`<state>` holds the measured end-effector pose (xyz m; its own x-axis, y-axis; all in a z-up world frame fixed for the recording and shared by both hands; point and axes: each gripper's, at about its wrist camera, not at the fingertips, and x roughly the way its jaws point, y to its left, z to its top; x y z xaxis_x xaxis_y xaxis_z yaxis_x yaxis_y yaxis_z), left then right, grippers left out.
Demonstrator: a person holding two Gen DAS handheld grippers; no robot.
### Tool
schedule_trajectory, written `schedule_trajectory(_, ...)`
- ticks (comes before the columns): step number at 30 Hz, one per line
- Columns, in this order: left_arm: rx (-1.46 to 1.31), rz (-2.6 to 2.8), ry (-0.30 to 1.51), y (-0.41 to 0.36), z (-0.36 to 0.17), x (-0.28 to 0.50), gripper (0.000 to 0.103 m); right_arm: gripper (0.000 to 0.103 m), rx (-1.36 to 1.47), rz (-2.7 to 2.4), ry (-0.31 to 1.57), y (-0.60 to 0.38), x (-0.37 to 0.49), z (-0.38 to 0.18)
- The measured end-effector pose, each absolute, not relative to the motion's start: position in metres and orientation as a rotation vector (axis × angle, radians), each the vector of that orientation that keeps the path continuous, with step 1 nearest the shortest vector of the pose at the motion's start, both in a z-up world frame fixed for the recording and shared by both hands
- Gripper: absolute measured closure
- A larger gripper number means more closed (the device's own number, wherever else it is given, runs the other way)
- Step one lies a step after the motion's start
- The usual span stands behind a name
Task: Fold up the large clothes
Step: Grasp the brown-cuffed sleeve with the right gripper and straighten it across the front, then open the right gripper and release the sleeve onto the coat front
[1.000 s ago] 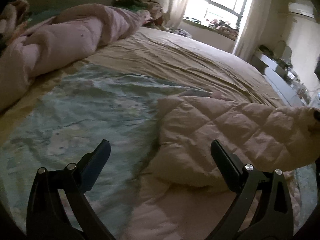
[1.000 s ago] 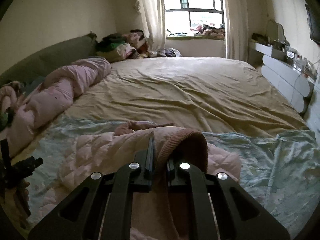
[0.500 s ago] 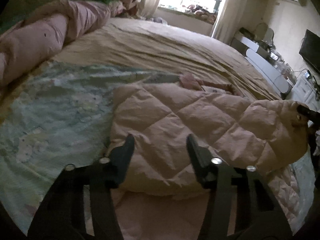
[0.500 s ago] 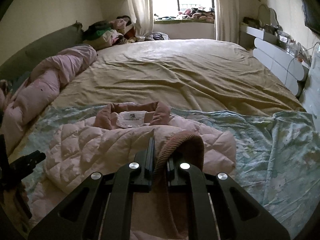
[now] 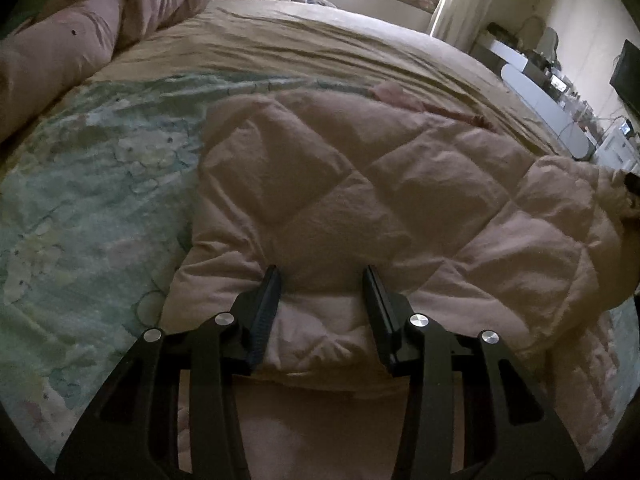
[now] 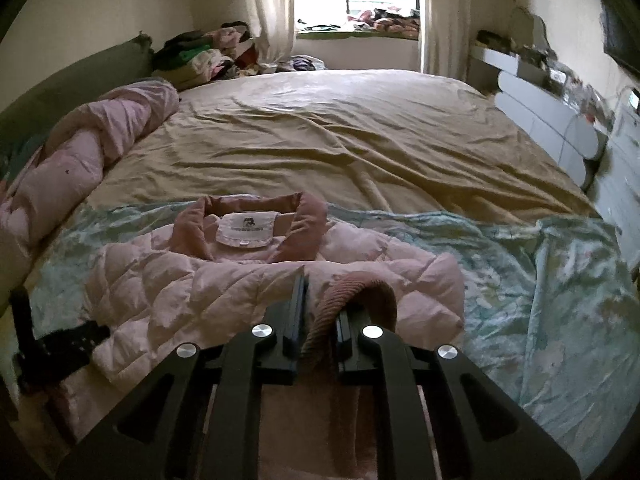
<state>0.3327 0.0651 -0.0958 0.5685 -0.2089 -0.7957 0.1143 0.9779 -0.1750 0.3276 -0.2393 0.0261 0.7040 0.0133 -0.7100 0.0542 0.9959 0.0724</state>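
A pale pink quilted jacket [image 5: 360,184] lies on a light blue patterned sheet [image 5: 92,168] on the bed. Its collar and white label [image 6: 246,228] face the window. My left gripper [image 5: 322,280] has its jaws partly closed around a puffy fold at the jacket's near edge. My right gripper [image 6: 322,304] is shut on the jacket's ribbed pink cuff [image 6: 352,292], holding the sleeve over the jacket body. The left gripper also shows in the right wrist view [image 6: 72,340] at the jacket's left side.
A rolled pink duvet [image 6: 80,160] lies along the bed's left side. A tan bedsheet [image 6: 340,128] covers the far half. A clothes pile [image 6: 200,56] sits by the window. White drawers [image 6: 548,116] stand at the right.
My left gripper moved onto the jacket's near edge and narrowed its jaws around a fold. My right gripper carried the cuff back toward me, uncovering the collar and label.
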Motion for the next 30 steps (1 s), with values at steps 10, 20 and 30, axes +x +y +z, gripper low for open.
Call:
schedule_trajectory(10, -0.087, -0.195, 0.951, 0.062, -0.102, 0.331, 0.068, 0.052, -0.021, -0.164, 0.687, -0.214, 0.306, 0.038)
schedule_trajectory(20, -0.093, -0.203, 0.945, 0.062, -0.103, 0.329, 0.068, 0.042, -0.126, 0.111, 0.929, -0.140, 0.366, -0.016)
schedule_trajectory(30, -0.113, -0.226, 0.943, 0.065, -0.102, 0.333, 0.069, 0.037, -0.111, 0.086, 1.113, -0.131, 0.398, -0.094)
